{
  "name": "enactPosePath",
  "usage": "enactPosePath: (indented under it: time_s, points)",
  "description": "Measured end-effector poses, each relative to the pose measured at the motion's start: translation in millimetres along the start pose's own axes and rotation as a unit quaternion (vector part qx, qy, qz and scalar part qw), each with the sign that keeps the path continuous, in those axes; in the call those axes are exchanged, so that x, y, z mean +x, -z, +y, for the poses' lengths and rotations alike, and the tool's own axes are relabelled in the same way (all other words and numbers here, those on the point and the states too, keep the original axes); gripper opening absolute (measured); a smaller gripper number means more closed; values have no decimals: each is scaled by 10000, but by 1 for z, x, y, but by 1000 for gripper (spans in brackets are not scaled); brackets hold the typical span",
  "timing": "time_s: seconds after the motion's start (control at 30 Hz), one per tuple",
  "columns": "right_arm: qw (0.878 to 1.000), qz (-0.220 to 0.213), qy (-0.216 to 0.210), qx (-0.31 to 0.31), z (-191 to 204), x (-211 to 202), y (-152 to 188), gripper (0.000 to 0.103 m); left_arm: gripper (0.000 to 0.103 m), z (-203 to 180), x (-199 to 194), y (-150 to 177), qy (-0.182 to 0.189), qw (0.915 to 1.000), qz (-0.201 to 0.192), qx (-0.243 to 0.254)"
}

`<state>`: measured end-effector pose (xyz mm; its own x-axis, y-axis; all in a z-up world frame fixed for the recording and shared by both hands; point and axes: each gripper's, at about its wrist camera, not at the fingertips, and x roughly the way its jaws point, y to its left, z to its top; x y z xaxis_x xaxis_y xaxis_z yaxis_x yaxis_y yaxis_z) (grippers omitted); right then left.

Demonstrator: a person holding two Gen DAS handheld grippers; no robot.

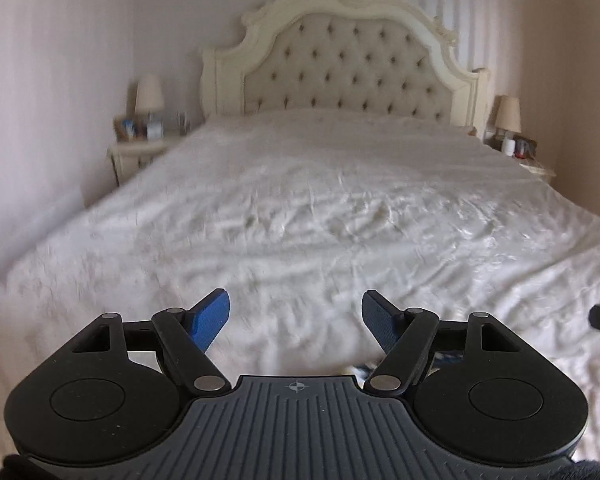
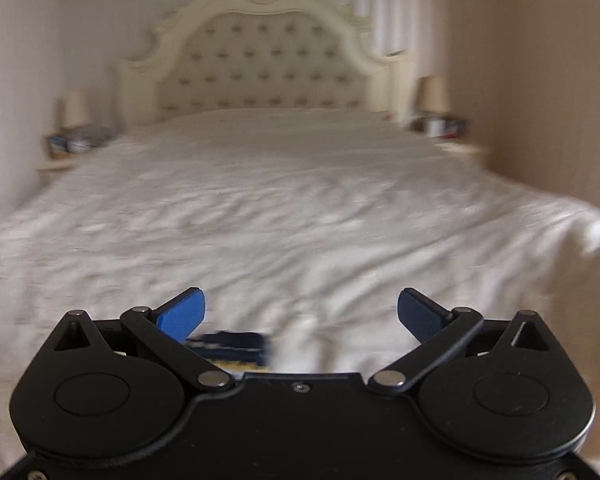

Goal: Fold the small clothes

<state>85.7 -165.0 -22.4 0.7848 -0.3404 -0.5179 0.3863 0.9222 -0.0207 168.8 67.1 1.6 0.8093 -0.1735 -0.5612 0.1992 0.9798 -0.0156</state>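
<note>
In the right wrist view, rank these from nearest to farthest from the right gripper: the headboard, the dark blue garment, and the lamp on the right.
From the right gripper:
1. Dark blue garment, just below its left finger.
2. Right lamp, beside the bed's far right corner.
3. Headboard, at the bed's far end; close to the lamp's depth, so hard to call.

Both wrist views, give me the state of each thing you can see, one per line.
left gripper: jaws open, nothing between them
right gripper: jaws open, nothing between them
dark blue garment: lying on the bed, mostly hidden, fold unclear
bed cover: spread out, wrinkled
bedside lamps: unlit
</note>
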Motion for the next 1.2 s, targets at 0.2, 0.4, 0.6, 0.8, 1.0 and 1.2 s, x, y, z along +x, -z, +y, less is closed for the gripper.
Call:
enactPosePath:
  time_s: [0.2, 0.4, 0.6, 0.8, 1.0, 1.2]
  points:
    - [9946, 619, -808, -182, -1, -18, -5, 102, 72, -11, -23, 13, 25, 9982, 596, -3]
    - [9900, 1120, -858, -94, -4, -38, 9, 102, 72, -27, -41, 40, -170, 9935, 1111, 174]
    - [9813, 1692, -863, 302, -15, -55, 32, 102, 72, -34, -58, 58, -370, 9876, 1507, 222]
    - [9800, 1828, -761, 193, -16, -72, 46, 102, 72, -36, -73, 73, -421, 9849, 1663, 222]
    - [9790, 1873, -783, 197, -17, -82, 50, 102, 72, -36, -81, 83, -421, 9822, 1811, 249]
    - [9793, 1841, -820, 180, -14, -90, 50, 102, 72, -37, -88, 88, -368, 9812, 1869, 305]
